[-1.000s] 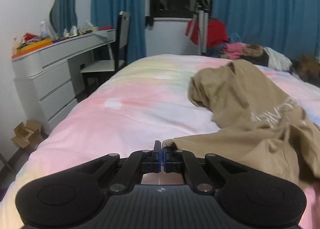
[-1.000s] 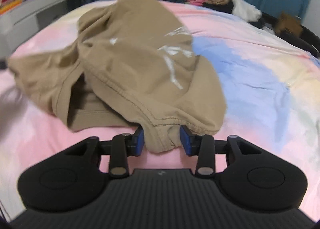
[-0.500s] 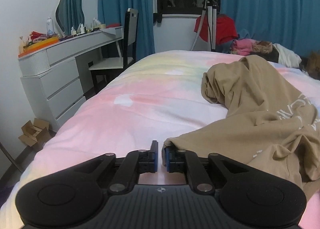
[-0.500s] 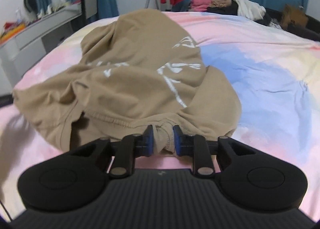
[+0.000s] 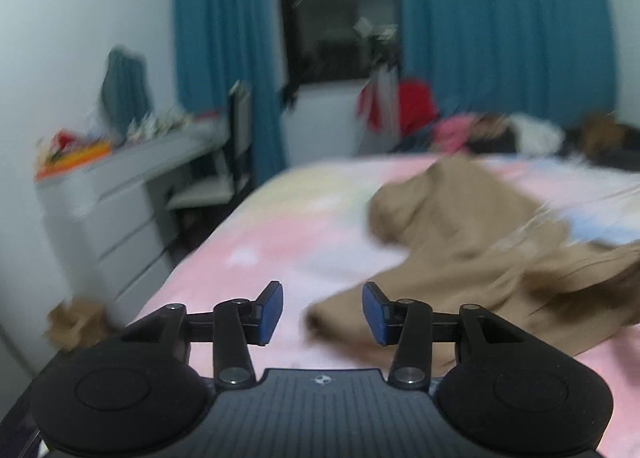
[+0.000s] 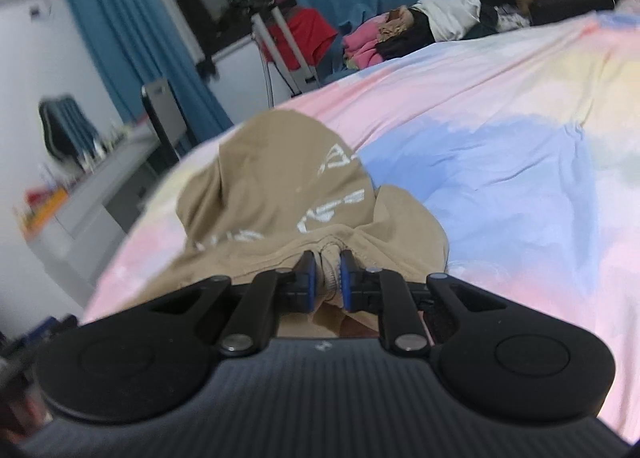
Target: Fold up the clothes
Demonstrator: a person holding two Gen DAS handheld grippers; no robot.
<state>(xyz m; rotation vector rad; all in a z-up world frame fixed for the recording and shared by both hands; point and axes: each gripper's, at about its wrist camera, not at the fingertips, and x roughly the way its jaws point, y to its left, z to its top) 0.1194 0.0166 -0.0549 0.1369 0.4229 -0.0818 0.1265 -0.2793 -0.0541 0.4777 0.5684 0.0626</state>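
Tan shirt (image 6: 280,194) lies rumpled on the pastel bedspread (image 6: 520,198), its white lettering facing up, with the bulk of the cloth toward the far left of the bed. The right gripper (image 6: 325,276) pinches a bunched fold of hem between its blue pads, probably to carry that edge across for a fold. The left gripper (image 5: 322,312) stands spread, nothing between its fingers; a loose corner of the shirt (image 5: 460,258) lies on the bed just beyond and between them, so it looks placed to take or release that corner, though which I cannot tell.

Only the right wrist view shows the pinch itself and the print on the fabric. The left wrist view, blurred, gives instead the shirt's long spread across the bed toward the right, plus the white dresser (image 5: 120,210) and chair (image 5: 236,154) at the left, beside the bed.
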